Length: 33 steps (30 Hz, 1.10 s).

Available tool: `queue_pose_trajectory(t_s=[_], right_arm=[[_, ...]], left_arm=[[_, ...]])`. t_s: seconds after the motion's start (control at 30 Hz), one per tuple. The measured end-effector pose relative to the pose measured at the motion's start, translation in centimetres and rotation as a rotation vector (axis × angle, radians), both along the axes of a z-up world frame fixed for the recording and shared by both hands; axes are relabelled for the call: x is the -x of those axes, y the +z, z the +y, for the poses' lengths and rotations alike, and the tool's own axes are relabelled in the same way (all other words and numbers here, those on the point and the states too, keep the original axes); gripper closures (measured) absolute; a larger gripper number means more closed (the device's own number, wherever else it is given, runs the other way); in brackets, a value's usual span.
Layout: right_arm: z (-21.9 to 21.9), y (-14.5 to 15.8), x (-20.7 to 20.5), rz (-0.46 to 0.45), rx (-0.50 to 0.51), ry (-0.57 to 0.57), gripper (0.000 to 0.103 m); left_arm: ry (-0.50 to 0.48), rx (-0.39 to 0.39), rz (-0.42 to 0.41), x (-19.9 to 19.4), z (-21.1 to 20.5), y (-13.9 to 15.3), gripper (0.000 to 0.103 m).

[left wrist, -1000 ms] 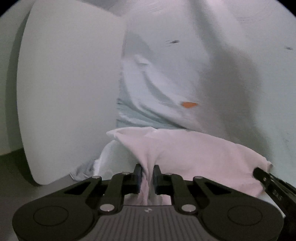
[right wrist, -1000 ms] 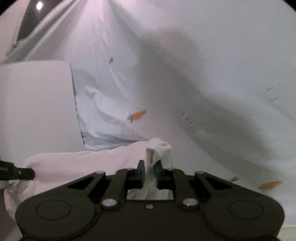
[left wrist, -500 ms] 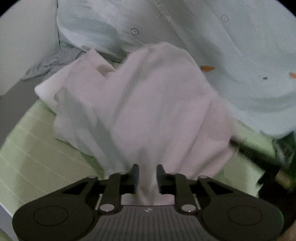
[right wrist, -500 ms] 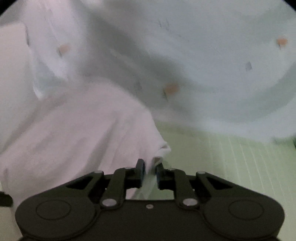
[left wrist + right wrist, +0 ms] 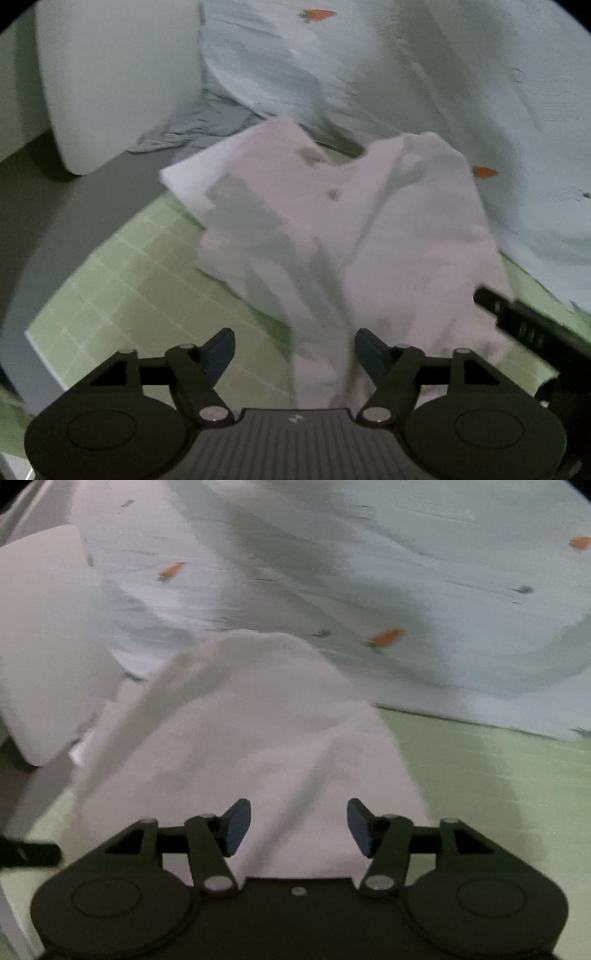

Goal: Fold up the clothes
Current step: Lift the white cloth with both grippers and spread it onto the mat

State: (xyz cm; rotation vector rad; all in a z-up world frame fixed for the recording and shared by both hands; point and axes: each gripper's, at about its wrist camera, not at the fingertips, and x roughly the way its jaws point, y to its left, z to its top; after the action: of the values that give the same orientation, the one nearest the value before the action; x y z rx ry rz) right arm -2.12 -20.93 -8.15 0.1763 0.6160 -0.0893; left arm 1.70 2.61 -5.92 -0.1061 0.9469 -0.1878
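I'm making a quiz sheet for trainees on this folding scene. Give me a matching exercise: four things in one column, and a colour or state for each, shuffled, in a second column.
Things:
1. pale pink crumpled garment
2. gridded cutting mat
3. carrot-print bedsheet
4. left gripper

Colour or state:
A. light green with white lines
B. open, fingers spread apart
C. pale blue-white with orange motifs
D. lying loose and unfolded on the mat

Pairs: 1-D, 2-A, 3-C, 4-B

left tongs (image 5: 294, 349): spread wide, nothing pinched | right tongs (image 5: 298, 825): spread wide, apparently empty (blurred)
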Motion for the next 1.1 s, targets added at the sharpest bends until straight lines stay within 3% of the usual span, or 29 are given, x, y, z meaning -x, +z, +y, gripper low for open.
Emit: queue_pose_trajectory(t_s=[0.3, 0.43, 0.47, 0.5, 0.53, 0.57, 0.73, 0.93, 1.1], right_arm=[[7.2, 3.0, -5.8, -0.128, -0.151, 0.077, 0.025], [9.7, 1.3, -8.0, -0.056, -0.106, 0.082, 0.027], [9.7, 0.6, -8.1, -0.029, -0.103, 0.079, 0.032], [9.6, 0.0, -8.1, -0.001, -0.101, 0.076, 0.061], [9.2, -0.4, -7.7, 0.01, -0.099, 0.082, 0.097], [8.7, -0.7, -7.1, 0.018, -0.097, 0.091, 0.101], [2.3, 0.7, -0.6, -0.05, 0.002, 0.011, 0.102], [-12.0, 2.1, 8.4, -0.022, 0.165, -0.297, 0.102], [-19.3, 2.5, 12.3, 0.011, 0.362, -0.542, 0.1]], left_arm=[[0.146, -0.04, 0.016, -1.3, 5.4, -0.6, 0.026], [0.175, -0.04, 0.023, -1.4, 6.6, -0.7, 0.026], [0.176, -0.04, 0.02, -1.4, 6.6, -0.6, 0.026], [0.178, -0.039, 0.018, -1.4, 6.7, -0.6, 0.026], [0.18, -0.037, 0.016, -1.4, 6.6, -0.6, 0.026], [0.178, -0.034, 0.019, -1.5, 6.4, -0.6, 0.026], [0.146, -0.025, 0.026, -1.9, 4.3, -1.0, 0.026], [0.065, -0.027, 0.036, -1.9, 0.0, -1.6, 0.026], [0.002, -0.045, 0.02, -1.1, -3.3, -1.5, 0.025]])
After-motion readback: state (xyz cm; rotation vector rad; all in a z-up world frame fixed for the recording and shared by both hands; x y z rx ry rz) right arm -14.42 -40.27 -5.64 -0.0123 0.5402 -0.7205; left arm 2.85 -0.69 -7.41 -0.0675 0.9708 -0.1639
